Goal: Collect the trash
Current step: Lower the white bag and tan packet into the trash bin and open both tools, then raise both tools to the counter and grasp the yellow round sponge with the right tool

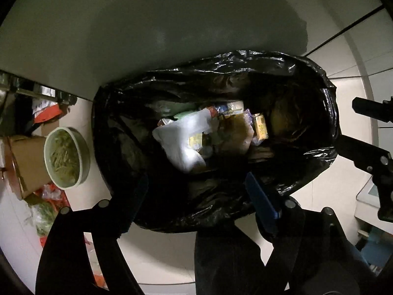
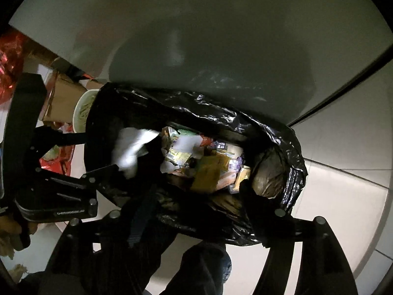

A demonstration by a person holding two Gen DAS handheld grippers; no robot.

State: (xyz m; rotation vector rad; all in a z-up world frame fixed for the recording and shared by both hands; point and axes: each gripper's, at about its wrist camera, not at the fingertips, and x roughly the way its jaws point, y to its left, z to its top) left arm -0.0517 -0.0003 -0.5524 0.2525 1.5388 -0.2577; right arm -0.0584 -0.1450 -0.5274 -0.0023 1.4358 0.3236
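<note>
Right now both hand-held grippers point down over the bag (image 1: 221,78), jaws spread and holding nothing: the left hand-held gripper (image 1: 196,196) hangs over its near rim, the right hand-held gripper (image 2: 203,211) likewise. Below them the black liner gapes on the floor (image 1: 172,250), stuffed with wrappers (image 2: 208,162) and a white pouch (image 1: 186,142). I judge the film thin, slick, floppy and tearable, the load light; pinch gathered rim folds, not the sidewall. A noodle bowl (image 1: 66,157) sits left.

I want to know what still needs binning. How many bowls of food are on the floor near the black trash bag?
1. The bowl sits left of the trash bag, against a cardboard box; others may be hidden behind the clutter.
</note>
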